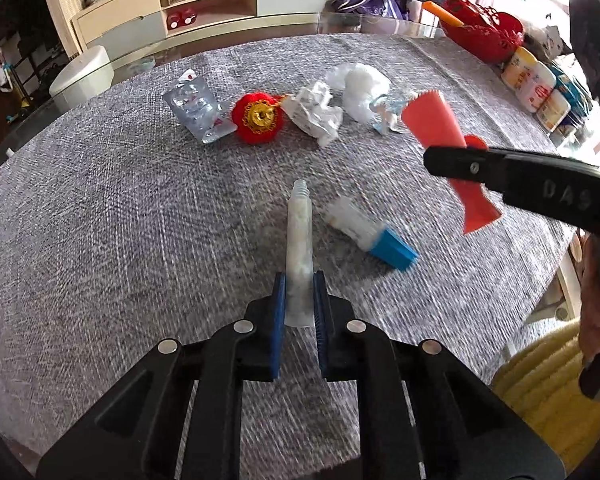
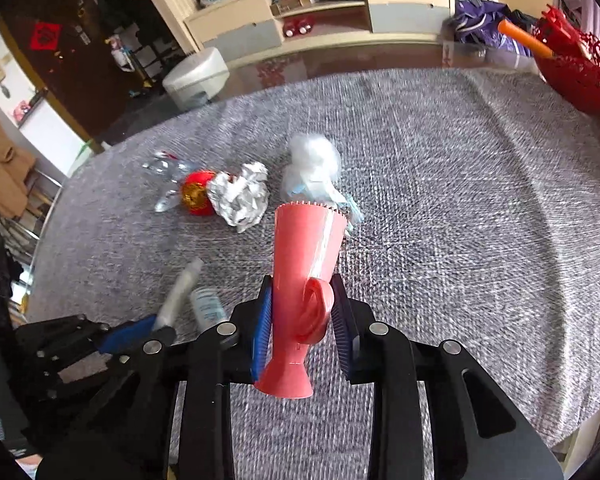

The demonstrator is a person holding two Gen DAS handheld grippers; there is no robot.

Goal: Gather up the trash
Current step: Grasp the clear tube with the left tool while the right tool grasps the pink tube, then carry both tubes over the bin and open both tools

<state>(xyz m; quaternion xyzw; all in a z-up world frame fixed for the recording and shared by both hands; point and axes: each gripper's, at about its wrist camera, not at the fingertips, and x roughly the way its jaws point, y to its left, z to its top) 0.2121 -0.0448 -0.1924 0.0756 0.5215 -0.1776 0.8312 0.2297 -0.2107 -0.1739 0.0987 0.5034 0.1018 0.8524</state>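
**Both grippers loaded above the grey woven tablecloth**

On the grey woven tablecloth [image 1: 100,220], left to right: crumpled clear plastic blister pack [image 1: 198,110], red round ornament with gold centre [image 1: 258,118], crumpled white paper wad [image 1: 316,114], white plastic bag [image 1: 360,88]. The left gripper [image 1: 299,304] pinches a translucent white tube [image 1: 299,256]; beside it lies a blue-capped bottle [image 1: 370,230]. The right gripper [image 2: 302,316] clamps a flattened red squeeze tube [image 2: 304,280], held off the cloth.

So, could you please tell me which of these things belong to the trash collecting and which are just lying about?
Trash job:
- clear tube in left gripper
- red wrapper in right gripper
- crumpled paper
- blister pack
- plastic bag
- blue-capped bottle

Just lying about:
- red basket
- jars
- red ornament, possibly
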